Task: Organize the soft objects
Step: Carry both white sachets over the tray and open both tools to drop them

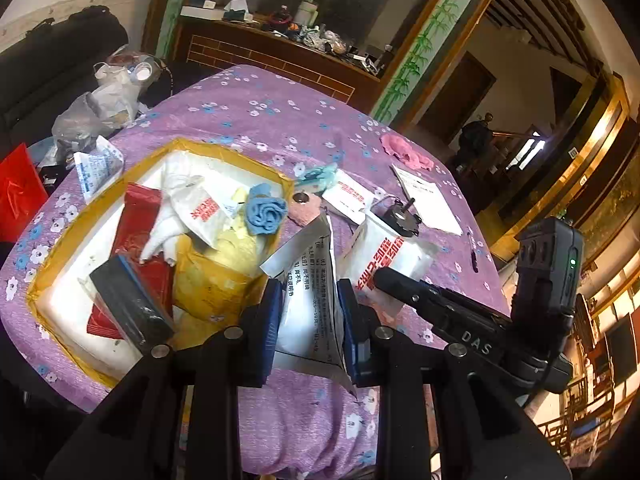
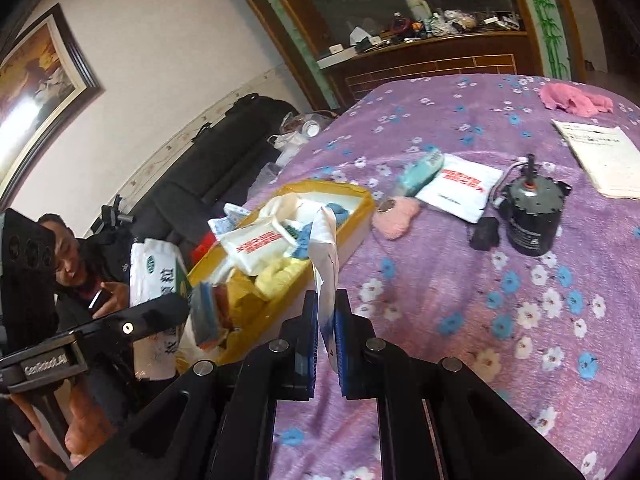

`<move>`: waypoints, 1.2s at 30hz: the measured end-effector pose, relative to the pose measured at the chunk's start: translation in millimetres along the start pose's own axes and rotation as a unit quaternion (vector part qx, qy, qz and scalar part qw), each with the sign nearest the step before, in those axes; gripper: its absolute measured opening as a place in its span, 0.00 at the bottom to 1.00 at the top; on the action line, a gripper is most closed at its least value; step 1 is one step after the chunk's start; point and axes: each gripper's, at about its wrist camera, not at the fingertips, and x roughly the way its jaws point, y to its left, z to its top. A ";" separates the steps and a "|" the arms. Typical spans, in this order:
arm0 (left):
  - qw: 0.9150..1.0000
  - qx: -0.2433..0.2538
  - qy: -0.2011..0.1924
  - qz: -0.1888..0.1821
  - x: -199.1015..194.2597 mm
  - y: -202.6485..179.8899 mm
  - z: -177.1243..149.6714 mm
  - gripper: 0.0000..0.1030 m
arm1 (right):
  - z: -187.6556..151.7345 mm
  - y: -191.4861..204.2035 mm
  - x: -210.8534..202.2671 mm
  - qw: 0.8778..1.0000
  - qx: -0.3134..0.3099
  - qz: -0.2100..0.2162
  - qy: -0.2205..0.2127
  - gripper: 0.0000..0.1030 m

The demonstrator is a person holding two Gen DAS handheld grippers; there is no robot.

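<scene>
My left gripper [image 1: 308,284] is shut on a white printed pouch [image 1: 308,276], held above the table beside the box. My right gripper [image 2: 325,300] is shut on a thin white pouch [image 2: 326,256], held upright near the box's near corner. The yellow-rimmed white box [image 1: 52,268], also in the right wrist view [image 2: 360,200], holds a blue cloth rose [image 1: 266,210], yellow soft stuff [image 1: 236,248], a white glove [image 1: 168,232], red packets and white bags. A pink cloth [image 1: 404,150] lies at the far right of the table [image 2: 576,98]. A pink fuzzy pad [image 2: 396,220] lies by the box.
The purple flowered tablecloth [image 2: 460,300] carries a black motor [image 2: 532,216], a white bag with red print [image 2: 460,188], a teal packet [image 2: 420,168] and a paper booklet [image 2: 600,156]. A seated person [image 2: 76,264] is at the left. A cluttered wooden shelf [image 1: 280,48] stands behind.
</scene>
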 end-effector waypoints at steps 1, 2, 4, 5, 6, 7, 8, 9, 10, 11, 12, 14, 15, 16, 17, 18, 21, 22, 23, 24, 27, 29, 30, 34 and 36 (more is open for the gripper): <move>1.000 -0.001 0.000 0.001 0.6 1.6 0.6 0.24 | 0.5 1.6 2.0 1.000 -0.001 0.000 0.001 0.07; 1.000 -0.004 0.000 0.002 2.0 3.9 1.2 0.24 | 1.2 4.7 4.5 1.000 -0.005 -0.002 0.004 0.07; 1.000 -0.006 0.002 0.001 3.4 6.1 1.8 0.24 | 4.0 8.7 10.3 1.000 -0.006 -0.001 0.008 0.07; 1.000 -0.006 0.002 0.002 4.6 7.7 2.4 0.24 | 4.9 10.7 11.8 1.000 -0.006 0.001 0.009 0.07; 1.000 -0.007 0.001 0.003 3.7 8.3 1.8 0.24 | 6.3 12.3 14.4 1.000 -0.007 0.002 0.009 0.07; 1.000 -0.008 0.001 0.005 3.5 9.8 2.0 0.24 | 7.4 14.3 17.0 1.000 -0.006 0.001 0.009 0.07; 1.000 -0.009 0.000 0.004 3.2 10.8 2.2 0.24 | 8.8 15.6 19.8 1.000 -0.007 0.002 0.010 0.07; 1.000 -0.010 -0.001 0.004 2.8 12.6 2.9 0.24 | 9.7 17.3 21.6 1.000 -0.007 0.003 0.011 0.07; 1.000 -0.010 -0.002 0.004 1.8 13.3 3.0 0.24 | 11.0 19.0 24.0 1.000 -0.007 0.004 0.011 0.07; 1.000 -0.011 -0.003 0.005 1.2 14.8 3.5 0.24 | 11.8 20.5 26.0 1.000 -0.007 0.004 0.012 0.07; 1.000 -0.013 -0.005 0.005 0.6 16.5 4.1 0.24 | 12.5 22.8 28.1 1.000 -0.009 0.003 0.013 0.07; 1.000 -0.016 -0.006 0.005 -0.2 19.2 4.8 0.24 | 14.0 28.7 31.8 1.000 -0.015 0.003 0.014 0.07; 1.000 -0.017 -0.007 0.006 -0.5 20.8 5.4 0.24 | 14.7 30.2 33.2 1.000 -0.017 0.005 0.014 0.07; 1.000 -0.018 -0.008 0.006 -0.8 22.0 6.2 0.24 | 15.6 32.4 34.0 1.000 -0.019 0.007 0.014 0.07; 1.000 -0.019 -0.008 0.006 -1.0 23.2 6.8 0.24 | 16.9 35.0 35.1 1.000 -0.021 0.010 0.012 0.07; 1.000 -0.019 -0.008 0.006 -1.3 23.8 7.2 0.24 | 17.8 37.1 36.0 1.000 -0.023 0.011 0.011 0.07; 1.000 -0.020 -0.011 0.007 -2.7 25.4 7.8 0.24 | 20.3 41.1 40.0 1.000 -0.026 0.015 0.010 0.07; 1.000 -0.019 -0.011 0.009 -2.6 25.7 7.8 0.24 | 20.6 42.6 41.1 0.999 -0.027 0.015 0.010 0.07; 1.000 -0.020 -0.011 0.011 -1.9 26.2 7.8 0.24 | 21.1 43.7 42.5 0.999 -0.028 0.016 0.010 0.07; 1.000 -0.020 -0.010 0.011 -1.2 27.0 7.9 0.24 | 21.4 44.4 43.9 0.999 -0.029 0.016 0.010 0.07; 1.000 -0.025 -0.005 0.009 1.8 30.7 7.8 0.24 | 21.5 44.9 47.8 0.999 -0.033 0.009 0.011 0.07; 1.000 -0.028 -0.005 0.009 1.6 32.1 7.8 0.24 | 21.4 44.4 50.0 0.999 -0.031 0.009 0.012 0.07; 1.000 -0.029 -0.006 0.009 1.7 32.9 7.9 0.24 | 21.3 43.8 50.7 0.999 -0.030 0.009 0.013 0.07; 0.999 -0.031 -0.004 0.007 2.4 35.2 7.9 0.24 | 20.7 42.0 52.5 1.000 -0.026 0.008 0.014 0.07; 0.999 -0.033 -0.002 0.006 3.0 36.2 7.8 0.24 | 20.6 41.1 53.1 1.000 -0.025 0.006 0.015 0.07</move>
